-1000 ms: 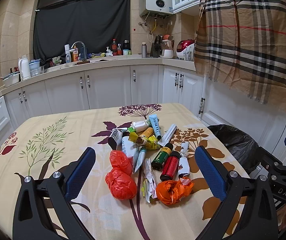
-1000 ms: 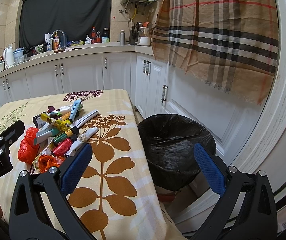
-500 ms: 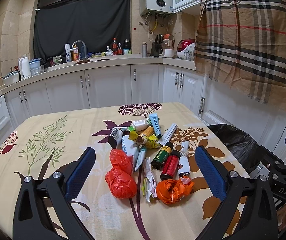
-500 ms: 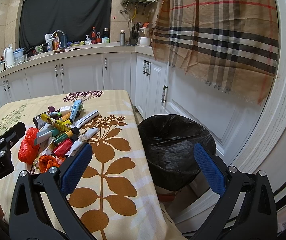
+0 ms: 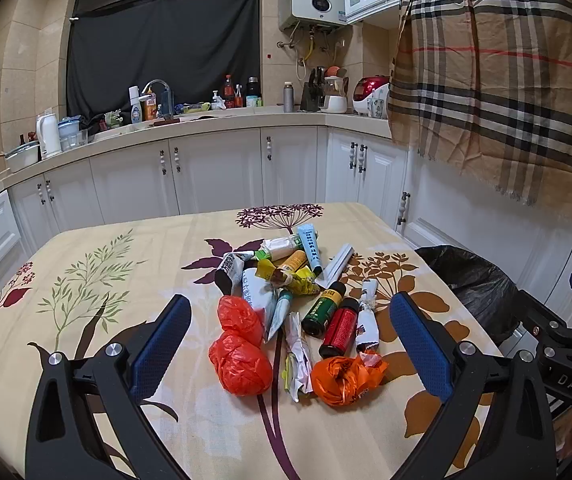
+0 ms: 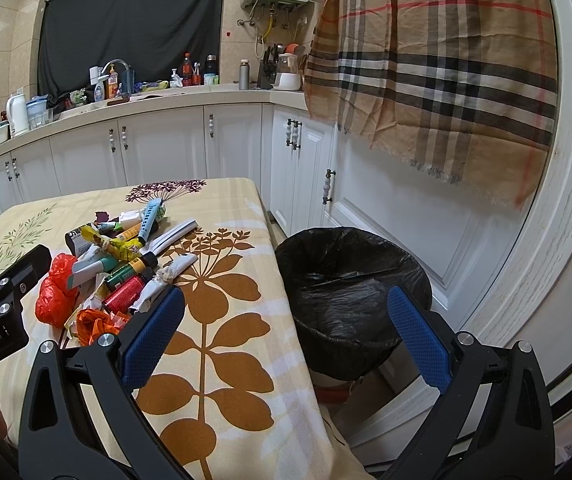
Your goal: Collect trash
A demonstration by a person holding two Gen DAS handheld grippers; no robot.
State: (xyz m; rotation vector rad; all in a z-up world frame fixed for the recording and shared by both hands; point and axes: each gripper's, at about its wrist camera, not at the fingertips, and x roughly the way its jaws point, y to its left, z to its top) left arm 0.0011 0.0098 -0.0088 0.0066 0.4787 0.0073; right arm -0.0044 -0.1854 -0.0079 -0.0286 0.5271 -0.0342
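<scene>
A pile of trash (image 5: 290, 300) lies on the floral tablecloth (image 5: 105, 272): two red plastic bags (image 5: 239, 362), an orange bag (image 5: 344, 376), a red bottle (image 5: 340, 332), a green bottle (image 5: 322, 306), tubes and wrappers. My left gripper (image 5: 290, 350) is open and empty, its jaws straddling the near side of the pile. The pile also shows in the right wrist view (image 6: 121, 264). My right gripper (image 6: 286, 332) is open and empty, above the table's right edge and the black-lined bin (image 6: 350, 276).
The bin stands on the floor to the right of the table, also visible in the left wrist view (image 5: 470, 280). White cabinets (image 5: 213, 176) and a cluttered counter run behind. A plaid cloth (image 5: 498, 80) hangs at the right.
</scene>
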